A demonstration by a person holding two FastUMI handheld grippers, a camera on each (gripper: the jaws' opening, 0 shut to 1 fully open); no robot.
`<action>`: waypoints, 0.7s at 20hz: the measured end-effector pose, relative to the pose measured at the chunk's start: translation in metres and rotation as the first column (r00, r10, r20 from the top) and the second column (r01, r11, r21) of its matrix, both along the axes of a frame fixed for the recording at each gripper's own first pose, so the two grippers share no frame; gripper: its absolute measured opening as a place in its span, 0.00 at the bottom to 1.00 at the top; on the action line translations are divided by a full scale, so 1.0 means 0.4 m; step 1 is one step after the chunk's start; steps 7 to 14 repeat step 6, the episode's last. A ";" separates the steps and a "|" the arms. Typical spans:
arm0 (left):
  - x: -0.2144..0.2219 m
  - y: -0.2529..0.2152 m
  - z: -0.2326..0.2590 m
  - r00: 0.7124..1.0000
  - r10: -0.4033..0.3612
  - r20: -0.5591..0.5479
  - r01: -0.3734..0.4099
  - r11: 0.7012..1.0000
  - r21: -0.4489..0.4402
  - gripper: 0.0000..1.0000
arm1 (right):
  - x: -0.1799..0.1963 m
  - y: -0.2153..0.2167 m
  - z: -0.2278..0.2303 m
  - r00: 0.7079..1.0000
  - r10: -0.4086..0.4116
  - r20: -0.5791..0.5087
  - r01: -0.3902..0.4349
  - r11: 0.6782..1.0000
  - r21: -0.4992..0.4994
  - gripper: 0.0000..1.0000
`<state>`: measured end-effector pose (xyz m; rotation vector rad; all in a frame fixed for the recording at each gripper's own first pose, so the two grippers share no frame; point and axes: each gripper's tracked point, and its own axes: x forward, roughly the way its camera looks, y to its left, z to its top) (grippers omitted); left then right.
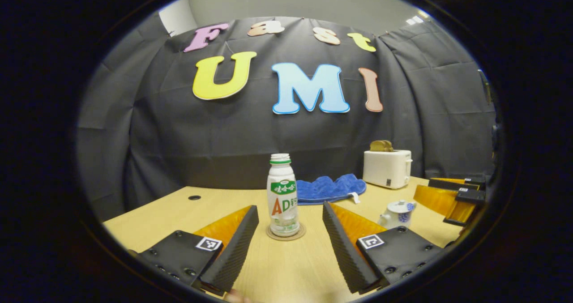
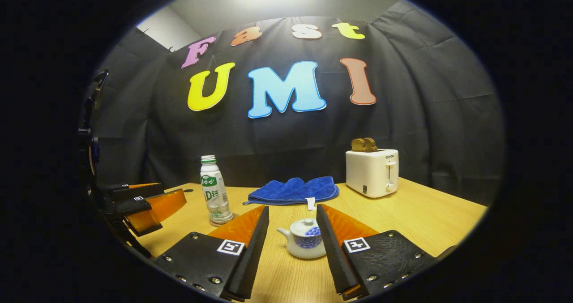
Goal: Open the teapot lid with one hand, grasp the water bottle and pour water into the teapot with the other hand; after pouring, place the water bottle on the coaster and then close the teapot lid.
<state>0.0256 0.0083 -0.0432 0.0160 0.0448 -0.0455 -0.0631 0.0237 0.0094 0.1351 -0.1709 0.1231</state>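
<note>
the teapot (image 2: 306, 244), lid on, is taken as landmark. in the right gripper view it is framed dead ahead of the right gripper (image 2: 292, 249), fingers spread, nothing held; this hand is judged nearer the lid. the water bottle (image 1: 282, 195) is seen upright on the coaster (image 1: 286, 232), left of the teapot, its long axis vertical, centred ahead of the left gripper (image 1: 290, 245), likewise spread and empty.

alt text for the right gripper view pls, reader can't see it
The right gripper, open, faces a small white teapot with its lid on, standing on a wooden table. Behind it lie a folded blue cloth, a white toaster with toast at right, and a water bottle on a coaster at left, near the left gripper.
</note>
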 end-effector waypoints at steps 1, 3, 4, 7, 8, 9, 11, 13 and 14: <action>-0.015 -0.012 -0.002 1.000 -0.008 -0.001 0.008 1.000 -0.002 1.00 | -0.014 0.005 0.000 1.000 0.003 0.000 -0.003 1.000 0.005 0.66; -0.049 -0.024 -0.001 1.000 -0.006 0.003 0.006 1.000 -0.003 1.00 | -0.038 0.012 -0.001 1.000 0.007 0.002 -0.007 1.000 0.017 0.66; -0.065 -0.031 -0.005 1.000 -0.003 0.002 0.003 1.000 -0.006 1.00 | -0.047 0.013 -0.002 1.000 0.007 0.001 -0.007 1.000 0.021 0.66; -0.091 -0.037 -0.008 1.000 0.002 0.006 -0.002 1.000 -0.011 0.95 | -0.062 0.016 -0.009 1.000 0.009 -0.003 -0.009 1.000 0.027 0.66; -0.091 -0.037 -0.008 1.000 0.002 0.006 -0.002 1.000 -0.011 0.95 | -0.062 0.016 -0.009 1.000 0.009 -0.003 -0.009 1.000 0.027 0.66; -0.091 -0.037 -0.008 1.000 0.002 0.006 -0.002 1.000 -0.011 0.95 | -0.062 0.016 -0.009 1.000 0.009 -0.003 -0.009 1.000 0.027 0.66; -0.091 -0.037 -0.008 1.000 0.002 0.006 -0.002 1.000 -0.011 0.95 | -0.062 0.016 -0.009 1.000 0.009 -0.003 -0.009 1.000 0.027 0.66; -0.091 -0.037 -0.008 1.000 0.002 0.006 -0.002 1.000 -0.011 0.95 | -0.062 0.016 -0.009 1.000 0.009 -0.003 -0.009 1.000 0.027 0.66; -0.091 -0.037 -0.008 1.000 0.002 0.006 -0.002 1.000 -0.011 0.95 | -0.062 0.016 -0.009 1.000 0.009 -0.003 -0.009 1.000 0.027 0.66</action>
